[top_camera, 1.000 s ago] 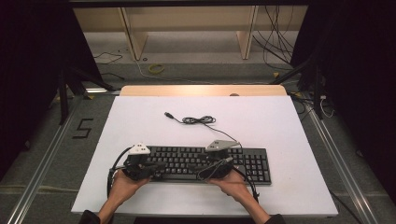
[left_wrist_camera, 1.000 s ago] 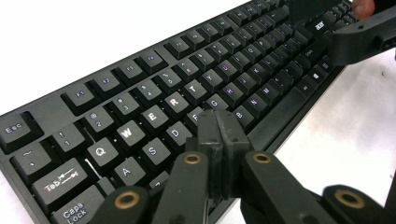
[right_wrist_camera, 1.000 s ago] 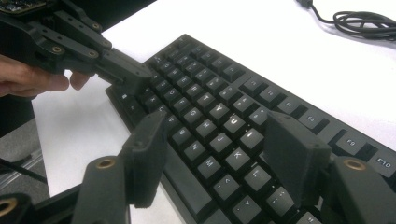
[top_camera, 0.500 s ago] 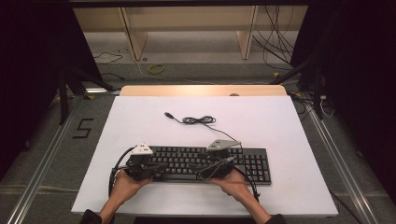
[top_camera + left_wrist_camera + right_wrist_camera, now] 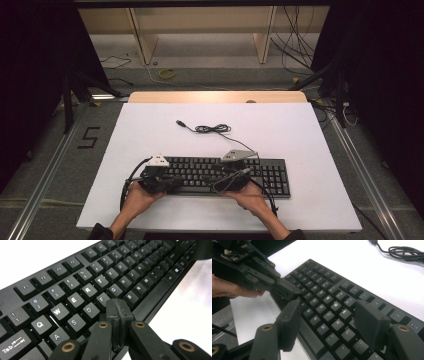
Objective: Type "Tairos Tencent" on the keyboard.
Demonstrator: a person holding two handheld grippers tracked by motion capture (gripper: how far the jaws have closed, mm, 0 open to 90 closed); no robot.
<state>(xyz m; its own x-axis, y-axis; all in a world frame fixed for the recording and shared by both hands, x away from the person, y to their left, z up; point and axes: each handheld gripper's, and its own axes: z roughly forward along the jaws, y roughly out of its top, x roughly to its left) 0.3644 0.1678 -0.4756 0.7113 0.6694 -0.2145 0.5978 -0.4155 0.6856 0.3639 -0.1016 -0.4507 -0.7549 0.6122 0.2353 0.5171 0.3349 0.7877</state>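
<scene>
Keyboard (image 5: 220, 175): black, flat on white table (image 5: 310, 130), near its front edge | left claw (image 5: 117, 312): jaws closed together, empty, over keyboard's left keys | right claw (image 5: 329, 325): jaws spread apart, empty, above keyboard's middle keys | cable (image 5: 212, 129): coiled behind keyboard

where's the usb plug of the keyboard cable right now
In the high view the usb plug lies on the white table, beyond the keyboard, at the left end of the coiled cable.
</scene>
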